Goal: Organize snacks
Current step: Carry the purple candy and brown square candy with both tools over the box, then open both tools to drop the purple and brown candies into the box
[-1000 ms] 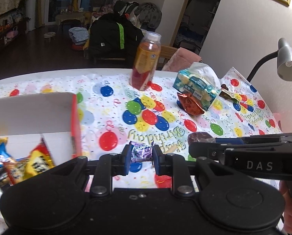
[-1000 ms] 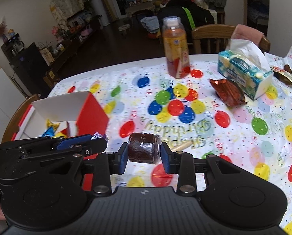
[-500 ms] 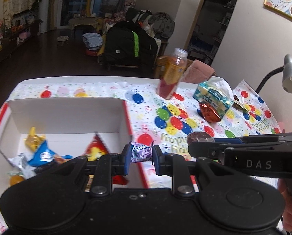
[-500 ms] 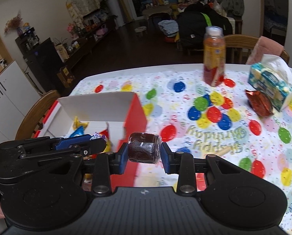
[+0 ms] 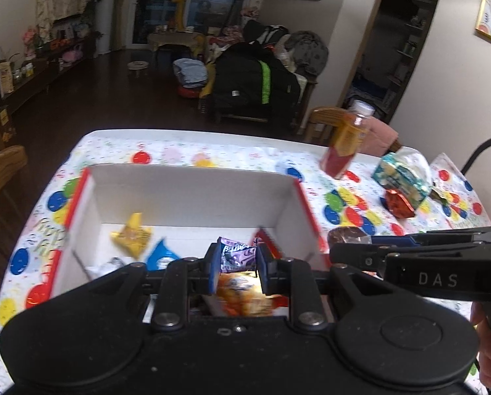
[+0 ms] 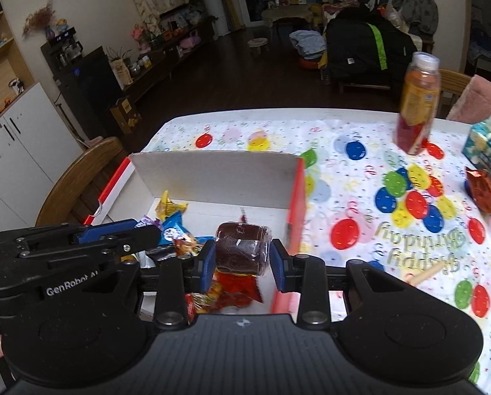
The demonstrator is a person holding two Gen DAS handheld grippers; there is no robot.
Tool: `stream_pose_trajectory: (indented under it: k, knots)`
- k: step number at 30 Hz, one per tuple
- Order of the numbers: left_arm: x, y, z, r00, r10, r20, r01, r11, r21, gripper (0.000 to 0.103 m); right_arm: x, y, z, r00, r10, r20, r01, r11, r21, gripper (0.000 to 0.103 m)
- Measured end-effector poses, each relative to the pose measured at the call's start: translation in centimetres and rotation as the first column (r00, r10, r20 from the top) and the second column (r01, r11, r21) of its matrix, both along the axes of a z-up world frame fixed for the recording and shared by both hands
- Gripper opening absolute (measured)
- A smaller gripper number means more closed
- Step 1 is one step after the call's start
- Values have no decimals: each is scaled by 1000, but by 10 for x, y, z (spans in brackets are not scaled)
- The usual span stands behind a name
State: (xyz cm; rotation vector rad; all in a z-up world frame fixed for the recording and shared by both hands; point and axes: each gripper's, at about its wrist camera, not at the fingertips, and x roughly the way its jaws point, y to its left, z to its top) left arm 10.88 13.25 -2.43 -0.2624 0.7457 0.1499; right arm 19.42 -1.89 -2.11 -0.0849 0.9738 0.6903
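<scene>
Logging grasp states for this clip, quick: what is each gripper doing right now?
Left gripper: shut on the purple packet.
Right gripper: shut on the brown cake.

We see our left gripper [image 5: 236, 265] as matte black, with blue finger pads [image 5: 212, 268] and silver screws. Our right gripper [image 6: 242, 261] matches, its side lettered "DAS".

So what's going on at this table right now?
A person is sorting snacks into a white cardboard box with red edges, with a handheld gripper in each hand. The left gripper is shut on a small purple wrapped candy. The right gripper is shut on a dark brown cake roll in clear wrap. Both hang over the box, which already holds several packets.
</scene>
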Motion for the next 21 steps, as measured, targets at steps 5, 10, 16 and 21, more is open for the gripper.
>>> stream_pose_trajectory:
  k: [5, 10, 16, 21]
  knots:
    - [-1, 28, -9, 999, 32, -28, -31, 999, 26, 20, 4, 30, -9, 1000, 21, -1, -21, 1000, -19, 34]
    - [3, 54, -19, 996, 66, -62, -63, 997, 54, 20, 11, 59, -22, 999, 49, 5, -49, 998, -49, 34]
    - [18, 73, -32, 992, 81, -101, -73, 994, 80, 21, 24, 86, -40, 998, 63, -16, -64, 995, -83, 34]
    - [30, 73, -44, 989, 48, -138, -34, 994, 103, 21, 30, 104, -56, 996, 82, -25, -84, 989, -120, 34]
